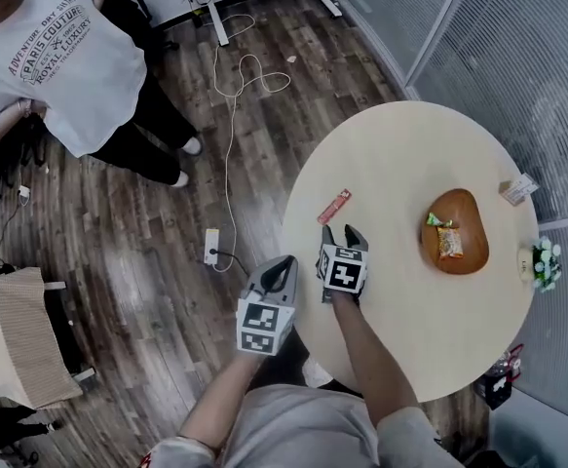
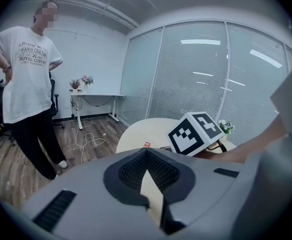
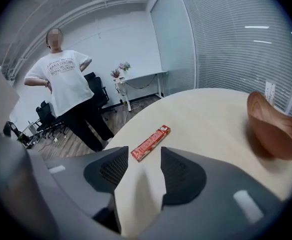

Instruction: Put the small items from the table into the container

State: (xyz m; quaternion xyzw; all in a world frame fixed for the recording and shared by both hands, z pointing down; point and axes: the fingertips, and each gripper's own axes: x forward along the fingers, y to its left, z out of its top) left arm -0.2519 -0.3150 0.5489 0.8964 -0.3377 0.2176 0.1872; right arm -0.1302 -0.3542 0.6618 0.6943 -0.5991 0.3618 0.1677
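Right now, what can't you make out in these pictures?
- Packets in the bowl: too small to identify in the head view; the bowl's wall hides them in the right gripper view.
- Red bar: its print is too small to read in any view.
- White item beyond the bowl: too small in the head view to identify.
- Left gripper view: the right claw hides nearly all of the bowl.

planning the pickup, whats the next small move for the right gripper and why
Probably ease the right gripper forward and down until its jaws straddle the red bar: the jaws stand apart and empty, and the bar lies on the table just ahead of them.
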